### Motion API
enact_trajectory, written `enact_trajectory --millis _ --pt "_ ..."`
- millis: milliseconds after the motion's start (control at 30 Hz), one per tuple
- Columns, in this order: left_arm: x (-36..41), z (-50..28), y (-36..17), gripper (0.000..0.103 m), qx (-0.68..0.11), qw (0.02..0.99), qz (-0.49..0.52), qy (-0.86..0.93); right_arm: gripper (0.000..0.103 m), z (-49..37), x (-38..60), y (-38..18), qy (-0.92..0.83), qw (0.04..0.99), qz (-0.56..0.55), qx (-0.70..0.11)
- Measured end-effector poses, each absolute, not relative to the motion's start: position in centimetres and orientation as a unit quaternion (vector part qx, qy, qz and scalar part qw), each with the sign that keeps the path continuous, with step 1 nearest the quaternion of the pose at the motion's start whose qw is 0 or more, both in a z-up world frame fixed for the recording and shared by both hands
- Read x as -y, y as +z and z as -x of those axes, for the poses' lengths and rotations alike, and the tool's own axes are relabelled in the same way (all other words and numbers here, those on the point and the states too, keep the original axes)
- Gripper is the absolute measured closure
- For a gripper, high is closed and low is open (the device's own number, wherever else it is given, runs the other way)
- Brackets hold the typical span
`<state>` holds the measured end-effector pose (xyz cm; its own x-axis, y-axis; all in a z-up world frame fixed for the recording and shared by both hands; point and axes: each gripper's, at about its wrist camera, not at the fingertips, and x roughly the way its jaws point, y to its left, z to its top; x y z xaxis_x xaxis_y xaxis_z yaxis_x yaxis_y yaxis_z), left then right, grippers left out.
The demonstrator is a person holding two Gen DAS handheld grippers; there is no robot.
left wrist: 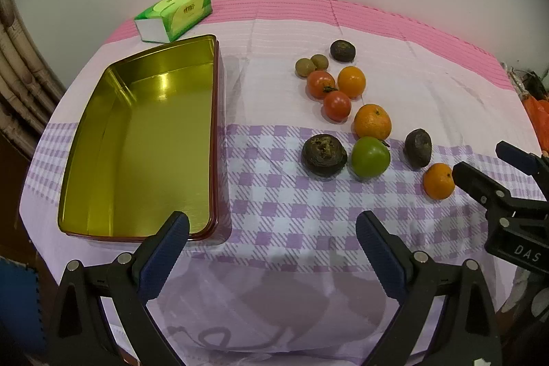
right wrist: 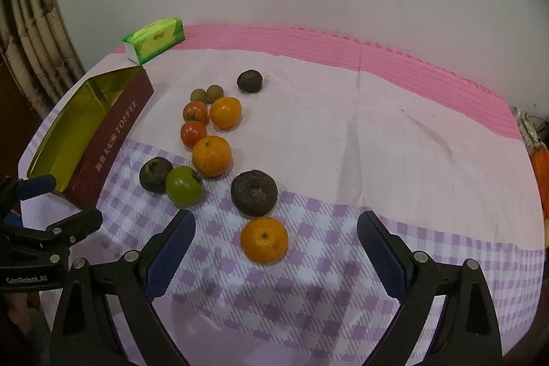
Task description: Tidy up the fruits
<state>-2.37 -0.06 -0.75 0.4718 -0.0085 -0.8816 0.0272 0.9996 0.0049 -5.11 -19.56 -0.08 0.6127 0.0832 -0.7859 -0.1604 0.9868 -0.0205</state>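
Hovering over the table: left gripper [left wrist: 272, 228] has jaws spread wide, nothing between the pads, aimed at bare checked tablecloth [left wrist: 274, 194] just right of the open toffee tin [left wrist: 137, 139]. Tin is gold inside, dark red outside, holds no fruit, sits on the left side of the cloth. Right gripper [right wrist: 276, 230] is likewise spread wide and holds nothing; the nearest orange [right wrist: 264, 239] lies on the cloth between its two fingers, touching neither pad. Just behind that orange, touching or nearly so, is a dark brown wrinkled fruit [right wrist: 254, 192]. Rest of the fruit is loose on the cloth in a rough line running away from the right gripper: green tomato [right wrist: 184, 186] against a second dark brown fruit [right wrist: 155, 174], a bigger orange [right wrist: 211, 155], two red tomatoes [right wrist: 194, 133] [right wrist: 195, 112], another orange [right wrist: 225, 112], two small tan round fruits [right wrist: 198, 95] [right wrist: 215, 92], and a third dark fruit [right wrist: 249, 80] apart at the far end. All fruit is right of the tin, none touching it. Green tissue pack [left wrist: 173, 14] lies beyond the tin near the wall, on the pink strip of the cloth. From the left wrist view the right gripper's fingertip is beside the nearest orange, contact not resolvable.
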Motion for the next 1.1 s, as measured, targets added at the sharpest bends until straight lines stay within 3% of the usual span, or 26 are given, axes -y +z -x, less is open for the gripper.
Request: enact_trajectory --millis 1100 --pt "0.2 2.5 -1.3 0.007 -0.519 0.855 -0.017 -0.008 0.008 4.9 19.7 -1.4 0.065 0.886 0.038 -0.457"
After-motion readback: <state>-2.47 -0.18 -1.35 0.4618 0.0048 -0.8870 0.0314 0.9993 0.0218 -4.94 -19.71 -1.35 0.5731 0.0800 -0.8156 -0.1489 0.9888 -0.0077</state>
